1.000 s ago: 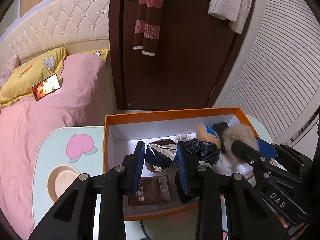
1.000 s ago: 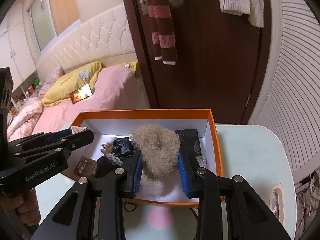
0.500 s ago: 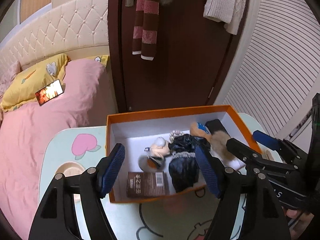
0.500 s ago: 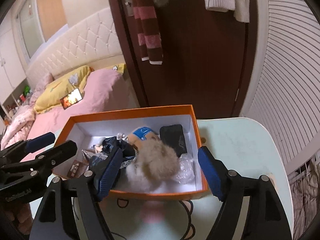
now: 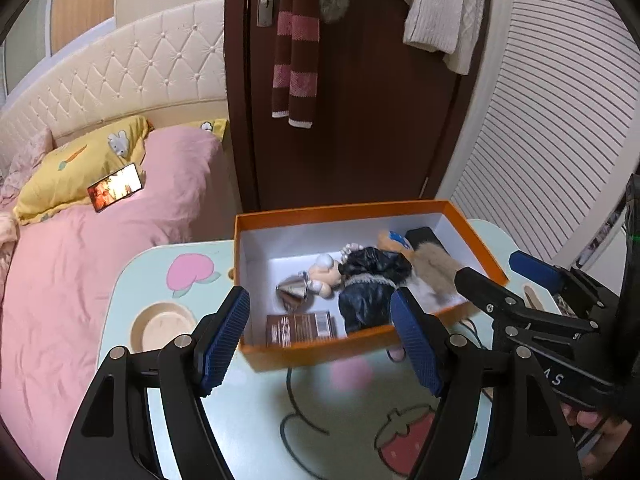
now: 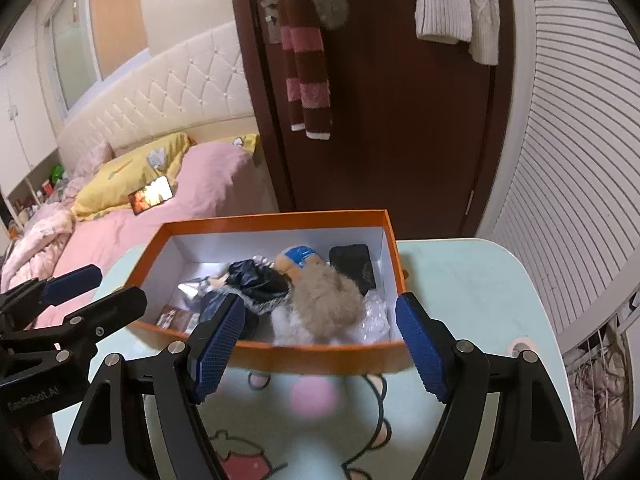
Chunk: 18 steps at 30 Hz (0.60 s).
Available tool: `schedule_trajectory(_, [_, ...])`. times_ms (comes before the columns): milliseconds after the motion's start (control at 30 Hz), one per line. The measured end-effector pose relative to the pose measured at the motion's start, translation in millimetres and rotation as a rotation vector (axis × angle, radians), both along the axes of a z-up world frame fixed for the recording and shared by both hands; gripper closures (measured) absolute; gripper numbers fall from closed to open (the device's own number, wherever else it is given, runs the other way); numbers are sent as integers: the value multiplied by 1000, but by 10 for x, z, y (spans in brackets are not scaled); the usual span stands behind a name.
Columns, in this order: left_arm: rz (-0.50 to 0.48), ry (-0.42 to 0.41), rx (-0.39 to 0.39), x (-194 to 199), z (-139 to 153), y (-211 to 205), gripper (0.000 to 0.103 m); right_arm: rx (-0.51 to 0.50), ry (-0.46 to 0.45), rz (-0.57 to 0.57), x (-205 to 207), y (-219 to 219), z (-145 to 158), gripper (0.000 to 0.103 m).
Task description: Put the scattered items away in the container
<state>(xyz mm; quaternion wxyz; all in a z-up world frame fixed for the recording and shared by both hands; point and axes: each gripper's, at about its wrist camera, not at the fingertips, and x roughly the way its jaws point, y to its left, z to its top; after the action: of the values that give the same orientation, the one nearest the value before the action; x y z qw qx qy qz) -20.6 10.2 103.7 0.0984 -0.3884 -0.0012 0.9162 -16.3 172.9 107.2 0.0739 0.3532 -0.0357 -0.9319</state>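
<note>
The orange box [image 6: 320, 356], white inside, sits on the pale cartoon-printed table [image 6: 472, 280], holding a beige fur pompom [image 6: 326, 304], a black garment [image 5: 368, 292] and a brown packet [image 5: 300, 322]. The left gripper [image 5: 322, 338] and right gripper [image 6: 320, 348] both gape wide, empty

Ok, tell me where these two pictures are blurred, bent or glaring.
Left wrist view: fisheye bends the door and headboard; the table print near the tongs is soft. Right wrist view: same bending, blurred pink spot, bright phone screen on the bed.
</note>
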Motion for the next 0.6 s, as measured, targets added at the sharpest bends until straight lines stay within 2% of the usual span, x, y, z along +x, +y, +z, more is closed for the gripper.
schedule_trajectory(200, [-9,-37,-4,383,-190,-55,30,4,9,21,429,-15,-89,25])
schedule_trajectory(333, [-6,-107,-11,505,-508,-35,30,15,-62,4,539,-57,-357,25])
schedule_trajectory(533, [62,-143,-66,541,-804,-48,30,64,-163,-50,557,-59,-686,25])
schedule_trajectory(600, [74,-152,-90,537,-871,-41,23,107,-183,-70,551,-62,-760,16])
